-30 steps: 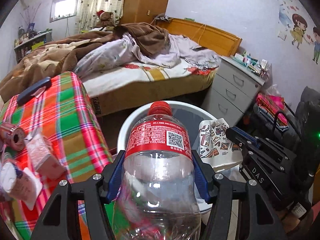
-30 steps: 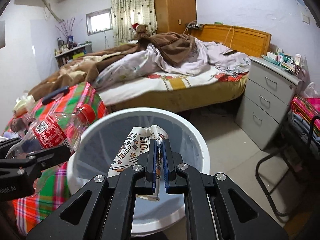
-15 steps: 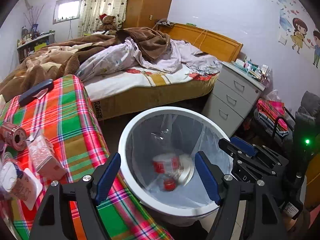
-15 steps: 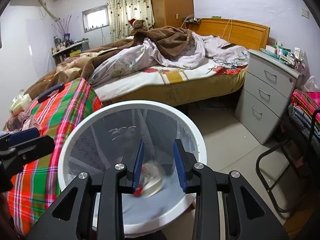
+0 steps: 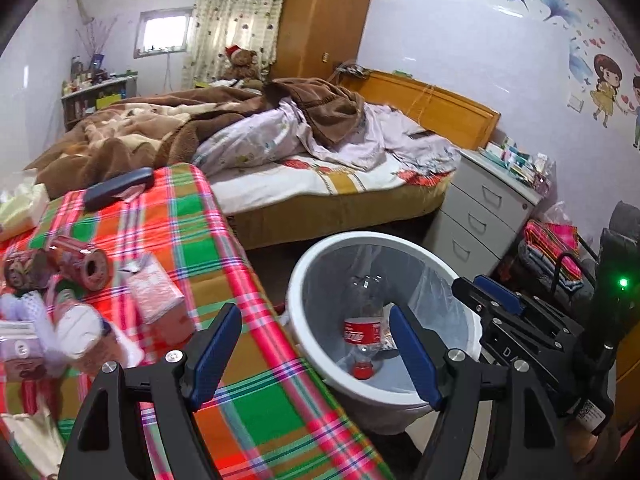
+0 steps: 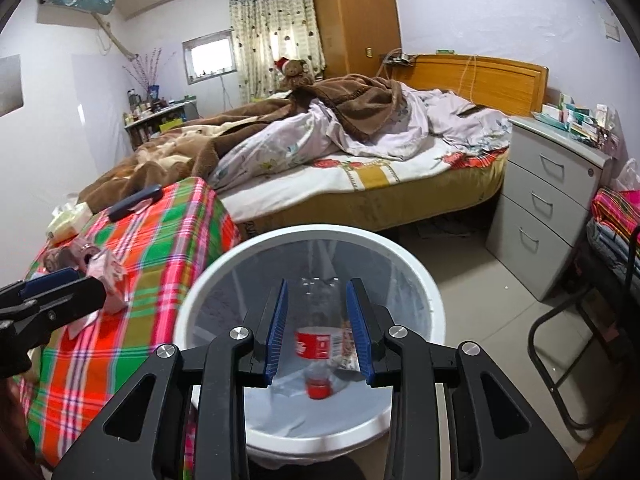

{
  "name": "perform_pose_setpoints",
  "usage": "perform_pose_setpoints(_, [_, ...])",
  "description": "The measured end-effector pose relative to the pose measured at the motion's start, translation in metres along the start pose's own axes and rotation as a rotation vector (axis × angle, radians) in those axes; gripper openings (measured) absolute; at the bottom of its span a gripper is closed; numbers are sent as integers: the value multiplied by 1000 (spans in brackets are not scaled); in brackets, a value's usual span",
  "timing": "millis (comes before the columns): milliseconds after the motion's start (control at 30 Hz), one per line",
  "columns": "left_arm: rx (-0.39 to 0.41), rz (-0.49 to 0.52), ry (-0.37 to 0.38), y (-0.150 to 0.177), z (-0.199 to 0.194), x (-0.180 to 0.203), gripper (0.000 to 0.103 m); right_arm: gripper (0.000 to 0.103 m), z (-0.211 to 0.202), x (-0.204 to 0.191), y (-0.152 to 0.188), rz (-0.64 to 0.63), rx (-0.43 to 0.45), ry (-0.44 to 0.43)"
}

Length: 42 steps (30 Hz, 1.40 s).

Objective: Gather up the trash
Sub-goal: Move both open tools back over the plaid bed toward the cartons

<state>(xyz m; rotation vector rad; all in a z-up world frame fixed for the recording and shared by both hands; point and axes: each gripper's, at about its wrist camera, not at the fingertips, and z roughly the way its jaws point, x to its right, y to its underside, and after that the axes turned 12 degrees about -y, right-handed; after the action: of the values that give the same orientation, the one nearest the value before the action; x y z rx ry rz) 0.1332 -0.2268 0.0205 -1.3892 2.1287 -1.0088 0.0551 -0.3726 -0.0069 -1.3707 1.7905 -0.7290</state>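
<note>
Both items released a second earlier, the plastic bottle [image 5: 362, 332] and the printed paper wrapper [image 6: 347, 354], lay inside the white trash bin [image 5: 304, 280], the bottle cap-down on the clear liner, the wrapper just beside it. Left gripper [image 5: 316, 354], whose jaws had just been opening, stood spread with nothing between the pads and had shifted from above the bin toward the plaid-covered table [image 5: 240, 280]. Right gripper [image 6: 318, 332], likewise just parted, hung empty over the bin. Judged from this, two pieces were collected; a pink tissue pack [image 5: 154, 290], rolled wrappers [image 5: 86, 266] and other litter on the table awaited pickup.
</note>
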Motion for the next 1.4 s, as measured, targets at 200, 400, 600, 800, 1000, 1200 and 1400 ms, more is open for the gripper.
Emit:
perform_pose_setpoints(200, [28, -37, -61, 7, -22, -27, 76, 32, 0, -22, 0, -23, 11, -55])
perform_pose_setpoints(400, [56, -75, -123, 15, -43, -55, 76, 32, 3, -48, 0, -64, 16, -108])
perform_pose_setpoints(600, [62, -125, -174, 26, -57, -88, 76, 32, 6, -73, 2, -101, 11, -165])
perform_pose_setpoints(800, [59, -191, -252, 42, -67, -128, 76, 50, 16, -99, 5, -151, -13, -225])
perform_pose_setpoints(1000, [53, -238, -333, 53, -74, -163, 76, 50, 29, -119, 6, -184, -40, -264])
perform_pose_setpoints(1200, [45, -299, -376, 61, -78, -195, 76, 50, 48, -136, 4, -221, -76, -287])
perform_pose_setpoints(1400, [10, -367, -399, 74, -77, -223, 79, 53, 71, -150, 2, -241, -128, -320])
